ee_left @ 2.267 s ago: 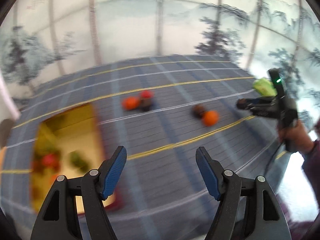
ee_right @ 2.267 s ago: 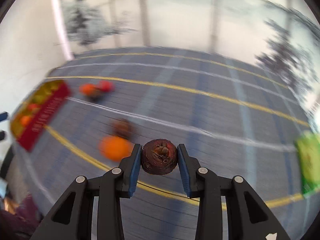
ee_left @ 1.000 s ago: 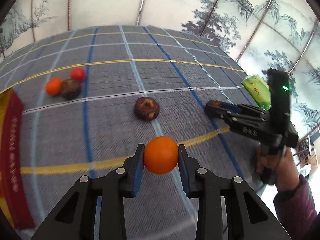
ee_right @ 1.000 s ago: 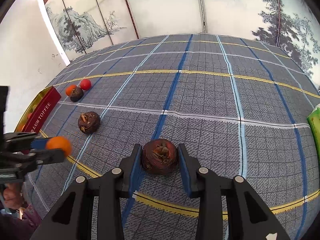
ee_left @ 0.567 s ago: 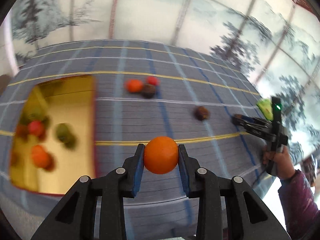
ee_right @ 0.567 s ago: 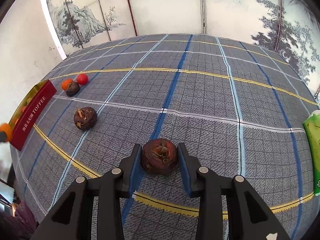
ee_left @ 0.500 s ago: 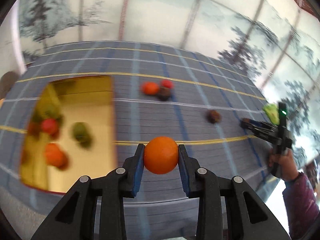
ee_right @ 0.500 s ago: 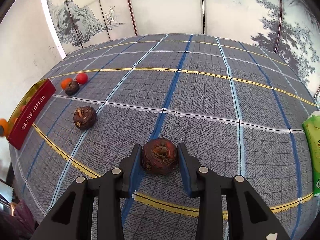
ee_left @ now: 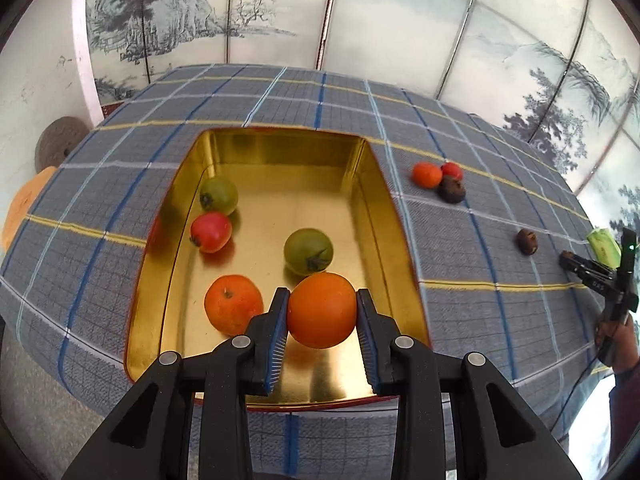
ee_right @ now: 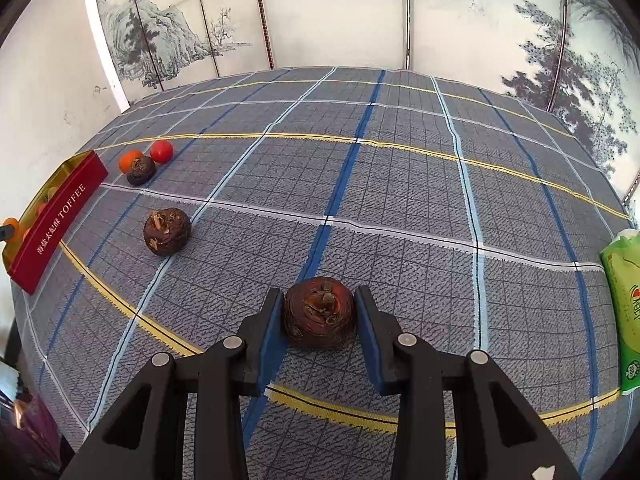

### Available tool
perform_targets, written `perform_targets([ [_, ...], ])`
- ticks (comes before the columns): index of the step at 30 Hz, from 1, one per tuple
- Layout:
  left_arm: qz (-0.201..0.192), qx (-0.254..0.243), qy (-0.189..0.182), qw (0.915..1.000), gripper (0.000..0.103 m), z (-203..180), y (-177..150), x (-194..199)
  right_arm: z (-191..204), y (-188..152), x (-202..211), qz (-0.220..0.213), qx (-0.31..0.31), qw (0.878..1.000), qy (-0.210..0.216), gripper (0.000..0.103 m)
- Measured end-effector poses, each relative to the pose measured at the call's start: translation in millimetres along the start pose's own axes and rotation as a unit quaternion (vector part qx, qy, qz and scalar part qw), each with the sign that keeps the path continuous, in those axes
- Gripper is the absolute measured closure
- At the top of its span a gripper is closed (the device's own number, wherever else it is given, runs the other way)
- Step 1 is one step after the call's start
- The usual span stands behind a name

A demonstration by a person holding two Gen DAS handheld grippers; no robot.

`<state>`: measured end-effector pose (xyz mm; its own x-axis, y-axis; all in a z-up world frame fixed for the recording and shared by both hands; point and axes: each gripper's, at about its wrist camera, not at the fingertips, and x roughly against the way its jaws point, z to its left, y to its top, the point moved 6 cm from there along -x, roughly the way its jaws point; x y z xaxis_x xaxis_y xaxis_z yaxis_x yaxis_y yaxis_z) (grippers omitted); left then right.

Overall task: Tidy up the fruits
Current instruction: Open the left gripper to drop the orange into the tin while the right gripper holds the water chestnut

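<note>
Two grippers, both loaded. Our left gripper [ee_left: 322,312] pinches an orange [ee_left: 321,310] between its fingers, over the near end of the gold tin [ee_left: 280,148]. Our right gripper [ee_right: 320,314] clamps a brown fruit [ee_right: 320,312] above the plaid cloth [ee_right: 400,200].

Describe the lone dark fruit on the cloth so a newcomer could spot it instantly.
Start at the gold tin on the plaid tablecloth; beside it sits a cluster of three fruits. Between that cluster and the right gripper lies the lone dark brown fruit. Unlike the cluster's dark fruit, it touches nothing; unlike the gripped dark fruit, it lies free.
</note>
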<state>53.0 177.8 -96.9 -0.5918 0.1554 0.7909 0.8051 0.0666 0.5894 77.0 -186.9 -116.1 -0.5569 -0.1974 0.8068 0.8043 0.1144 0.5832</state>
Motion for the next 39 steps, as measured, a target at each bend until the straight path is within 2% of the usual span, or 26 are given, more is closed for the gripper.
perform_targets([
  [14,0.0,-0.024,0.022,0.9995,0.069,-2,-5,-10,1,0,0,0.002,0.004,1.0,-0.009,0.069],
  [20,-0.002,-0.038,0.045,0.9983,0.069,-2,-6,-12,3,0,1,0.0,0.005,1.0,-0.02,0.069],
  [33,-0.022,-0.04,0.065,0.9968,0.067,-2,-4,0,11,-4,13,-0.016,-0.007,1.0,-0.004,0.069],
  [36,-0.033,-0.036,0.061,0.997,0.065,-3,-2,8,13,-4,19,-0.021,-0.009,1.0,-0.002,0.069],
  [38,-0.046,-0.034,0.061,0.9965,0.06,-4,1,15,15,-3,24,-0.026,-0.008,1.0,-0.001,0.069],
  [39,-0.052,-0.032,0.061,0.9962,0.054,-3,3,19,16,-2,26,-0.027,-0.008,1.0,0.0,0.069],
])
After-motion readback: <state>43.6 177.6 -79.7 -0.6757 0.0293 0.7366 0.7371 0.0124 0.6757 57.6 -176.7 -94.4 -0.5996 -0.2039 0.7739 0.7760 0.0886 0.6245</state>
